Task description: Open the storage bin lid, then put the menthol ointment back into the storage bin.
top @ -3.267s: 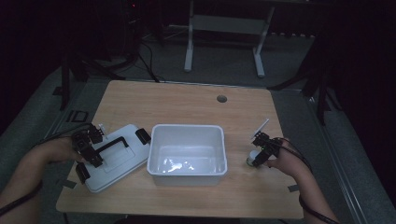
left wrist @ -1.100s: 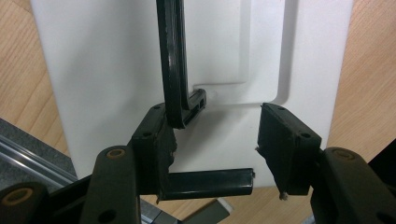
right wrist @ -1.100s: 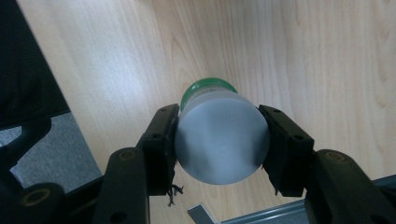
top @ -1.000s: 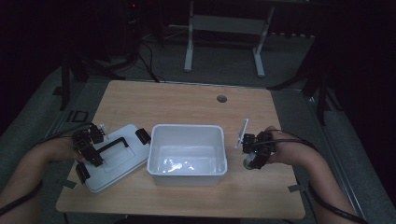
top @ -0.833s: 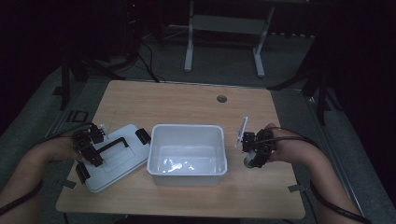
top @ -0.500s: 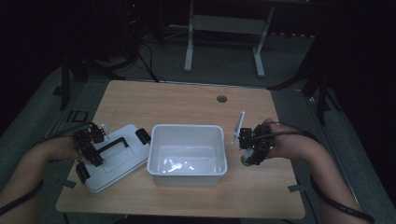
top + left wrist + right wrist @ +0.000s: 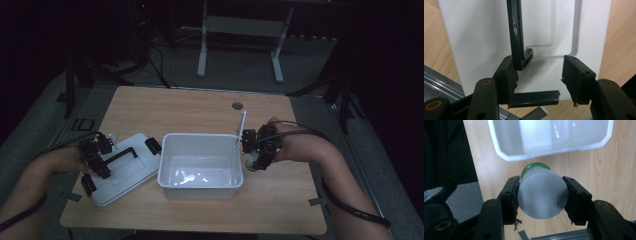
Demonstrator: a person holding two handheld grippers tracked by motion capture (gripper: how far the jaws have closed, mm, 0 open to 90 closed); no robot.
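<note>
No lettering reads on the bottle (image 7: 541, 195) you've got, just a green band at its far end, and it's pinched between your right gripper (image 7: 256, 148)'s 2 jaws just beside the right wall of the white bin (image 7: 201, 190), near the bench (image 7: 200, 107)'s right edge. The bench is pale wood in a dark room with grey floor. Your left gripper (image 7: 537, 75) hangs spread over the white lid (image 7: 131, 172) at the front-left corner, its black handle (image 7: 515, 32) against 1 jaw.
</note>
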